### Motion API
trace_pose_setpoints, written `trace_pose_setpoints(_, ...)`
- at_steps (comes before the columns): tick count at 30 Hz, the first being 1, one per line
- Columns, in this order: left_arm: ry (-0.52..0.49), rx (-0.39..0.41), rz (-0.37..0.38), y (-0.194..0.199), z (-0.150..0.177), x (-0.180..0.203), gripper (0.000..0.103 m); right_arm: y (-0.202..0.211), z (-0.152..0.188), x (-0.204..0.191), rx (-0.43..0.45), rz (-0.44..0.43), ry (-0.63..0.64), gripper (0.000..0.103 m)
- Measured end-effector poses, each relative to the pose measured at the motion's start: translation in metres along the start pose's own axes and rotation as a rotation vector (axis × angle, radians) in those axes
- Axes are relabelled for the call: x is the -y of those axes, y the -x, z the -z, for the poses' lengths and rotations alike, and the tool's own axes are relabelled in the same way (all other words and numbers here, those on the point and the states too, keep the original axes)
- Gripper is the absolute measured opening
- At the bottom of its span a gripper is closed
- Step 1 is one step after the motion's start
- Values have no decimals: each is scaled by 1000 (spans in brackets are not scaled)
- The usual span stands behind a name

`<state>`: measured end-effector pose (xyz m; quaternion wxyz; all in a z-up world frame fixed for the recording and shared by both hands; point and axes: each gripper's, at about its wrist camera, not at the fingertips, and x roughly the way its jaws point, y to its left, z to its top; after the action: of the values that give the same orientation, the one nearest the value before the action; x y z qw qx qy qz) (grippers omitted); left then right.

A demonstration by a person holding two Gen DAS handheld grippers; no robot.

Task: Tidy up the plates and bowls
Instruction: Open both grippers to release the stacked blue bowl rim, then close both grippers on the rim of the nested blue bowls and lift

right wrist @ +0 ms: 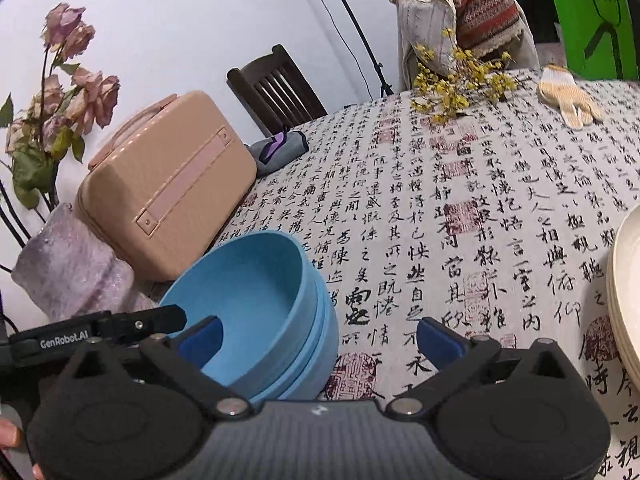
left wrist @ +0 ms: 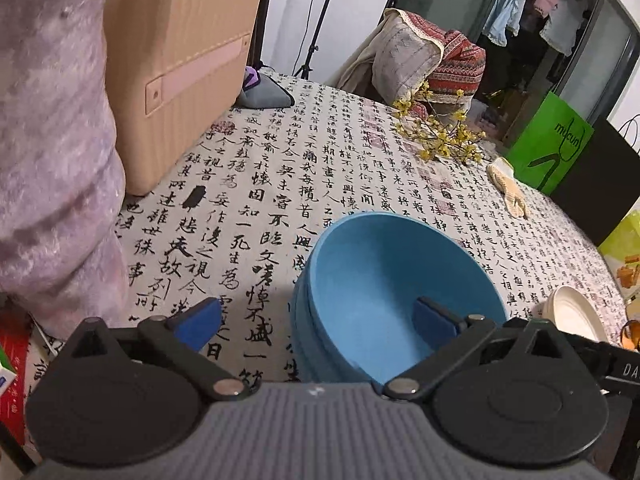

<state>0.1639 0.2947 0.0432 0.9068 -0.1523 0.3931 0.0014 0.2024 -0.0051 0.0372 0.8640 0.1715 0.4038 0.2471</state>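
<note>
My left gripper (left wrist: 316, 322) is spread wide, one blue pad out over the calligraphy tablecloth (left wrist: 280, 168) and the other hanging inside the stack of blue bowls (left wrist: 396, 276), so the near rim sits between my fingers without being pinched. My right gripper (right wrist: 320, 338) is just as wide open and holds nothing; its left pad hangs over the same blue stack (right wrist: 260, 304), its right pad over bare cloth. The bowls are nested, the top one sitting a little askew on those below. The cream plates (right wrist: 626, 296) wait well apart at the table's right edge. I judge the risk lies in the stack: if I close on the top rim only and lift, the bowls beneath may cling and then drop, or the smooth wall may slip through my pads and tip. Both grippers crowding one bowl could also knock each other.
</note>
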Motion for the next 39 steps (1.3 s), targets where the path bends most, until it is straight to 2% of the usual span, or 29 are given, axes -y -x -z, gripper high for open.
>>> trace_pose_setpoints(6, 27, -33, 19, -12, -2, -3, 103, -4, -1, 9, -28, -23, -48, 103)
trace_pose_setpoints(11, 52, -68, 18, -24, -2, -5, 103, -17, -6, 11, -72, -24, -75, 103)
trace_pose_setpoints(15, 94, -104, 46, -31, -2, -9, 103, -30, -8, 11, -106, -21, -95, 103)
trace_pose_setpoints(19, 116, -112, 39, -38, 0, -11, 103, -43, -7, 13, -150, -31, -141, 103)
trace_pose_setpoints(22, 121, -121, 35, -41, 1, -10, 103, -53, -8, 13, -180, -32, -168, 95)
trace_pose_setpoints(25, 140, -145, 29, -47, 3, -10, 92, -61, -8, 12, -212, -12, -189, 89)
trace_pose_setpoints(27, 149, -158, 32, -50, 3, -10, 82, -65, -7, 11, -229, -12, -207, 80)
trace_pose_setpoints(30, 153, -176, 22, -53, 2, -10, 75, -69, -6, 10, -251, -16, -219, 75)
trace_pose_setpoints(37, 152, -207, 20, -58, 4, -6, 70, -81, -5, 5, -301, -40, -235, 57)
trace_pose_setpoints(39, 153, -217, 20, -59, 4, -5, 61, -84, -5, 4, -305, -41, -237, 56)
